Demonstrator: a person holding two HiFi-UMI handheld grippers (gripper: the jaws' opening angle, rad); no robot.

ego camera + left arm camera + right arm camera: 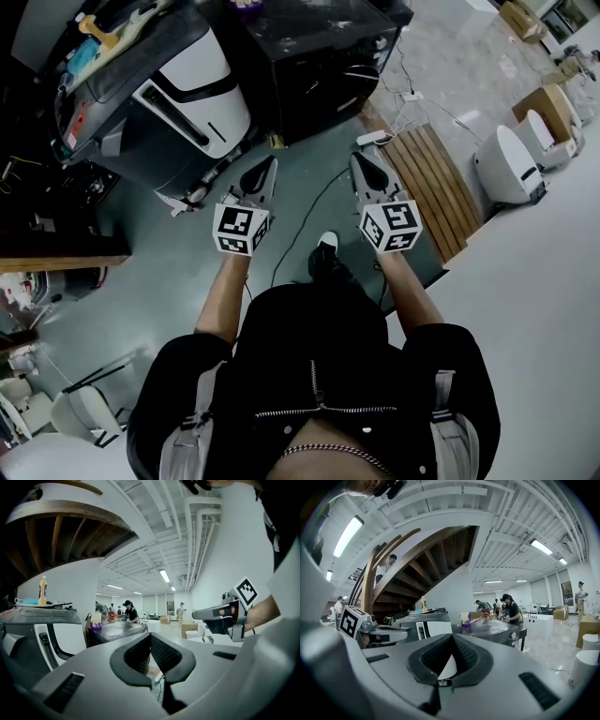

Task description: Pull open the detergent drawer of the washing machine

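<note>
The washing machine (178, 94) is grey with a white front and stands at the upper left of the head view, some way ahead of both grippers. It also shows in the left gripper view (47, 634) and the right gripper view (426, 623). I cannot make out its detergent drawer. My left gripper (270, 161) and right gripper (361, 155) are held side by side over the floor, pointing forward. Both are shut and hold nothing. In its own view the left gripper (150, 634) has its pads meeting at the tip, and so does the right gripper (452, 637).
A black machine (309, 66) stands to the right of the washing machine. A yellow bottle (42, 590) stands on top of the washer. A wooden slatted platform (431, 187) and white appliances (506, 164) lie to the right. A cable (300, 225) runs across the floor. Several people work in the background.
</note>
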